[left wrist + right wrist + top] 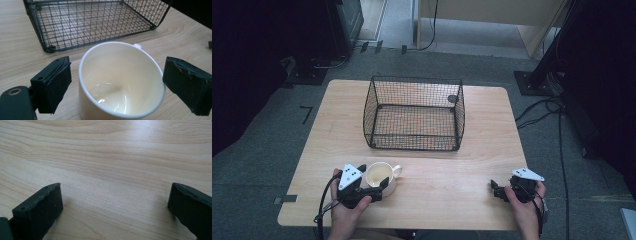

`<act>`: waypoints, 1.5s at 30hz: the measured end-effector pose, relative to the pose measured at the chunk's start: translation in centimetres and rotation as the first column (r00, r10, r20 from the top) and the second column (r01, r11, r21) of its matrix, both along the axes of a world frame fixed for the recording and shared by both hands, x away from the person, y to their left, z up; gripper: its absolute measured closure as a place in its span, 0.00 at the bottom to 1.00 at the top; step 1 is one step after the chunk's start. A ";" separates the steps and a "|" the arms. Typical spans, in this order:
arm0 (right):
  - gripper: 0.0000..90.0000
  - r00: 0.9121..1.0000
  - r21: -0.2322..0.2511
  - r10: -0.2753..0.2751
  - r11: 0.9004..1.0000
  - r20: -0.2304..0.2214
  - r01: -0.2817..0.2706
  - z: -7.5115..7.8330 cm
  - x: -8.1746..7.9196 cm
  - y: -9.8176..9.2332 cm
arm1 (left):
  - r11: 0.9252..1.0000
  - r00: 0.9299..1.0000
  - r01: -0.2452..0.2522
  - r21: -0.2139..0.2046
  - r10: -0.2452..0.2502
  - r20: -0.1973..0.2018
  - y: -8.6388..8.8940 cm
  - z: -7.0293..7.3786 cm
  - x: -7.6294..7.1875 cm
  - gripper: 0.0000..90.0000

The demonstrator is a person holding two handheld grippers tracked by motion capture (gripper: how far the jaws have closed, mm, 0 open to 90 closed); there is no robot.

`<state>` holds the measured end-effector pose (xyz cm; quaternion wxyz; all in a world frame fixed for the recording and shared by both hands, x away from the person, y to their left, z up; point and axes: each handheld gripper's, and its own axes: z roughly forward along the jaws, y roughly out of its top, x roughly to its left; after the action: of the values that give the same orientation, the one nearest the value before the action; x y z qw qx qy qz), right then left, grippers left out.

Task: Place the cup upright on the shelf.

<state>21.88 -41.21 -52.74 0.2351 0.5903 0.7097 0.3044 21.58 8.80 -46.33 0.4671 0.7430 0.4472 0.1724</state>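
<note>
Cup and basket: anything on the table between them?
Nothing. In the high view, bare wood separates the cup from the basket. The left gripper view shows the same strip of table, with the left gripper open around the cup.

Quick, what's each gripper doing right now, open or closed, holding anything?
Left gripper: open, jaws either side of the white mug, not clamped on it.
Right gripper: open, holding nothing, over the bare wooden table.

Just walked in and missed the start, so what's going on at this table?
A person holds a gripper in each hand. The left gripper is open, its jaws on either side of a white mug standing upright on the wooden table, not yet clamped. The right gripper is open above bare wood. A wire basket stands beyond the mug.
</note>
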 end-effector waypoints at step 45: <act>0.00 1.000 0.000 0.000 1.000 0.000 0.000 0.0 0.0 0.0 | 0.988 1.000 0.007 0.154 -0.012 0.026 -2.2 -2.8 0.6 0.10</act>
<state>21.88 -41.20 -52.74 0.2351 0.5903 0.7096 0.3045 22.23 6.62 -49.14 0.4150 0.7767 0.4227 0.2142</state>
